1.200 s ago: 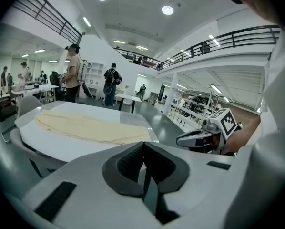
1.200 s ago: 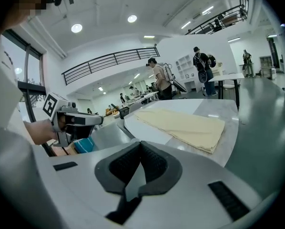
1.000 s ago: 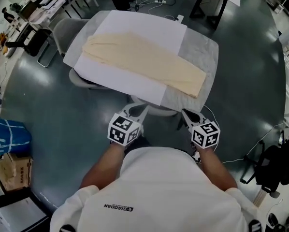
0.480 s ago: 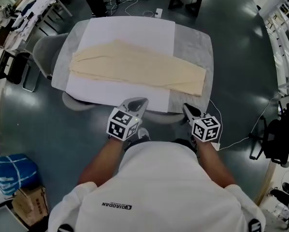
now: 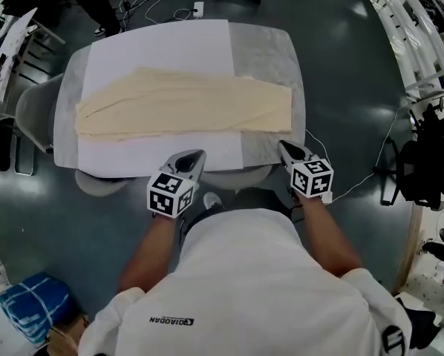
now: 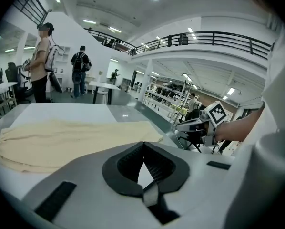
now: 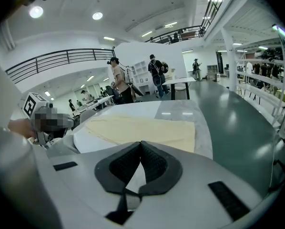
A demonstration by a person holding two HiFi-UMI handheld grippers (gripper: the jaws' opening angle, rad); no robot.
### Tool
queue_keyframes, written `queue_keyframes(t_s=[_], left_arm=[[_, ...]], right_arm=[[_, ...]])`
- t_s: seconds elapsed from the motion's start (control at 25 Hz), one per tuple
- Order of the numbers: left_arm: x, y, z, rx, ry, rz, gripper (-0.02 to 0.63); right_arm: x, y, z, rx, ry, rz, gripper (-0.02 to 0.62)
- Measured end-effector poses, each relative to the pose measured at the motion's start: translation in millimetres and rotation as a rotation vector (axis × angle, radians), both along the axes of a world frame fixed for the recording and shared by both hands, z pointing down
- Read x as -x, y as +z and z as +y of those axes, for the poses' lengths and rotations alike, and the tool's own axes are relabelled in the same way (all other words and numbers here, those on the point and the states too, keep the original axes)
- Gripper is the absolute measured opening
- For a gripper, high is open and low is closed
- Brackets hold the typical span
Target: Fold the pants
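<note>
Cream pants (image 5: 185, 102) lie flat and lengthwise across the table (image 5: 275, 50), partly on a white sheet (image 5: 162, 50) and partly on the grey cover. My left gripper (image 5: 192, 156) hovers at the table's near edge, just short of the white sheet, its jaws shut with nothing between them. My right gripper (image 5: 285, 147) is at the near right corner, a little short of the pants' right end, also shut and empty. The pants (image 6: 61, 137) stretch ahead of the left jaws (image 6: 143, 144), and the same pants (image 7: 142, 127) lie beyond the right jaws (image 7: 141, 143).
Grey chairs (image 5: 33, 110) stand at the table's left side. A white cable (image 5: 356, 176) trails over the floor on the right, near a black bag on a stand (image 5: 430, 154). A blue bag (image 5: 29, 310) sits at the lower left. People (image 6: 40, 63) stand in the background.
Both grippers have moved forward and slightly down to the table's near edge. The table now lies squarer and closer in the head view. The pants have not moved.
</note>
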State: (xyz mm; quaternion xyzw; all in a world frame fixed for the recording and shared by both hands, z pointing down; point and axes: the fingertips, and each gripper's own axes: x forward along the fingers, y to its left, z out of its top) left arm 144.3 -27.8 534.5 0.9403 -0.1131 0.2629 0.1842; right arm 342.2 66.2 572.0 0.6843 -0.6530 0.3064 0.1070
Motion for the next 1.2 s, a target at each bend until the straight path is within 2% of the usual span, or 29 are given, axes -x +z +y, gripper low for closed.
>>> queue_keyframes(t_s=[0.16,0.28,0.4,0.56,0.8,0.96,1.2], left_arm=[[-13.0,11.3,-10.1,0.034,-0.005,-0.033,0.027],[-20.2,22.5,-11.1,0.068,0.010,-0.081,0.027],[-30.0,30.5,-24.2,0.103,-0.020,-0.102,0.026],[-51.7,31.0,-39.6,0.123,-0.047,-0.092,0.026],[-58.8,43.9,-46.3,0.126,-0.059,-0.171,0.026],[-60.2,49.2,-48.7,0.139,-0.078,-0.204,0.026],[-73.4,52.1,-39.5,0.148,-0.057,-0.226,0.028]], right_arm=[[-45.0,18.1,-11.9,0.064,0.052,0.035,0.021],[-76.3,43.5,-14.0,0.132,0.109,0.016,0.023],[-103.8,64.7,-24.2,0.174,0.136,0.006,0.035],[-140.0,85.1,-44.6,0.195,0.155,0.017,0.052],[-180.6,111.5,-74.0,0.203,0.210,-0.046,0.089],[-193.3,137.6,-87.2,0.237,0.242,-0.131,0.127],[-195.1,156.7,-94.4,0.268,0.249,-0.143,0.145]])
